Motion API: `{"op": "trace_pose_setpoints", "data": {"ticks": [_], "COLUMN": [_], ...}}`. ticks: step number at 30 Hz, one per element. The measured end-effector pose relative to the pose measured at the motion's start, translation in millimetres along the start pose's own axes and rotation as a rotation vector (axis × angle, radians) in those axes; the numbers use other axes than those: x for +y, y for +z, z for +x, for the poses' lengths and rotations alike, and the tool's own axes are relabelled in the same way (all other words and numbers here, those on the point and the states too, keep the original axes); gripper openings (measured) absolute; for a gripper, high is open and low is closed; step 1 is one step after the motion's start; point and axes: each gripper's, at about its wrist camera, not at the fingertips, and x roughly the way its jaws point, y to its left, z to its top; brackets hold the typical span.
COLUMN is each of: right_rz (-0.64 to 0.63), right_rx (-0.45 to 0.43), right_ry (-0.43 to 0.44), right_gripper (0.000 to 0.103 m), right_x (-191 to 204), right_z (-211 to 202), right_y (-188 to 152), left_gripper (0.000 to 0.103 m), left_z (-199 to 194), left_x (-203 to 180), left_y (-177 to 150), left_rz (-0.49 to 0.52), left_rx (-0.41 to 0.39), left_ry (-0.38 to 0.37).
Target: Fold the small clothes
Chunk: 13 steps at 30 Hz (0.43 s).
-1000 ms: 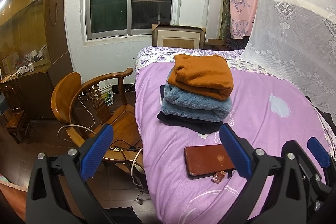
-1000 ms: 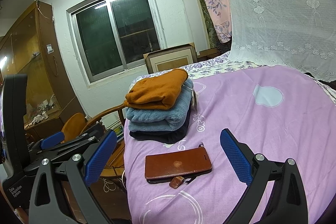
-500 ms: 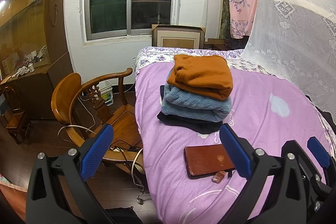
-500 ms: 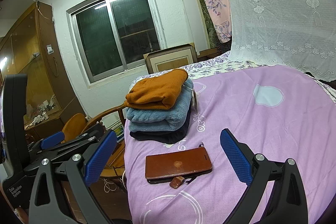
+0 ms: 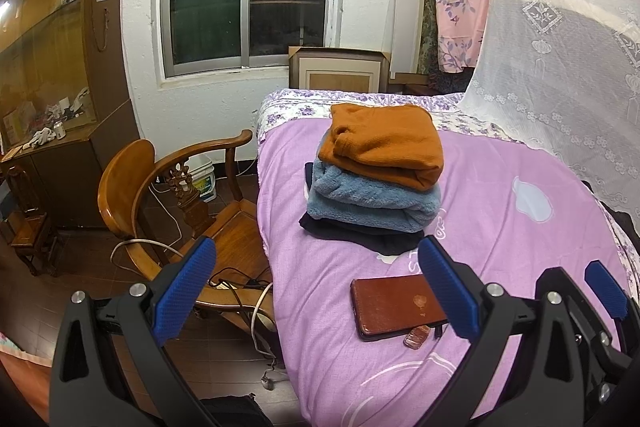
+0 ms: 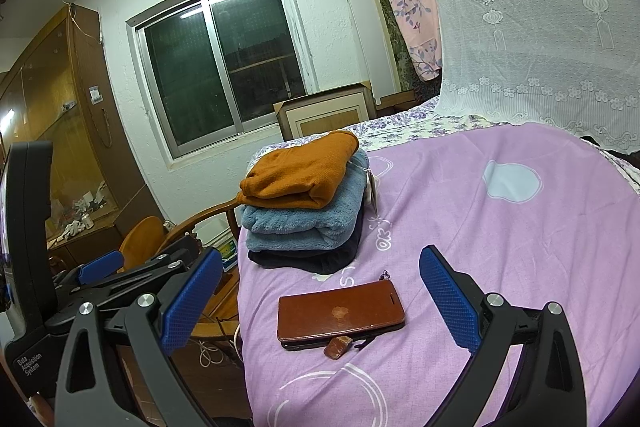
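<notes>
Lilac bedspread (image 5: 500,267), printed, carrying all items listed

Item 1: stack of three folded garments near the left edge of the bed, toward its far end. Orange knit (image 5: 384,145) on top, blue fleece (image 5: 372,201) under it, dark garment (image 5: 360,237) at the bottom. All three appear already folded; no unfolded clothing is visible.

Item 2: brown phone case (image 6: 340,313), flat, near the bed's front edge, with a small brown charm (image 6: 337,346) touching its near side.

Item 3: left gripper (image 5: 316,291), jaws spread wide, holding nothing; hovers over the left bed edge.

Item 4: right gripper (image 6: 320,301), likewise wide open and empty, straddling the phone case from above.

Risks, judged: the stack sits close to the left edge, so a careless pull on the lower layers could tip it toward the wooden chair (image 5: 168,187); a low sweep could knock the phone case off
</notes>
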Motion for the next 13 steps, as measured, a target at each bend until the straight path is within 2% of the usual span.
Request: {"op": "trace_pose_setpoints", "data": {"ticks": [13], "right_rz": [0.002], "right_rx": [0.0], "right_ry": [0.002], "right_gripper": [0.1], "right_x": [0.1], "right_z": [-0.3], "right_y": [0.2], "left_gripper": [0.099], "left_z": [-3.1], "left_x": [0.8], "left_y": [3.0], "left_rz": [-0.003], "left_rx": [-0.021], "left_ry": [0.008]}}
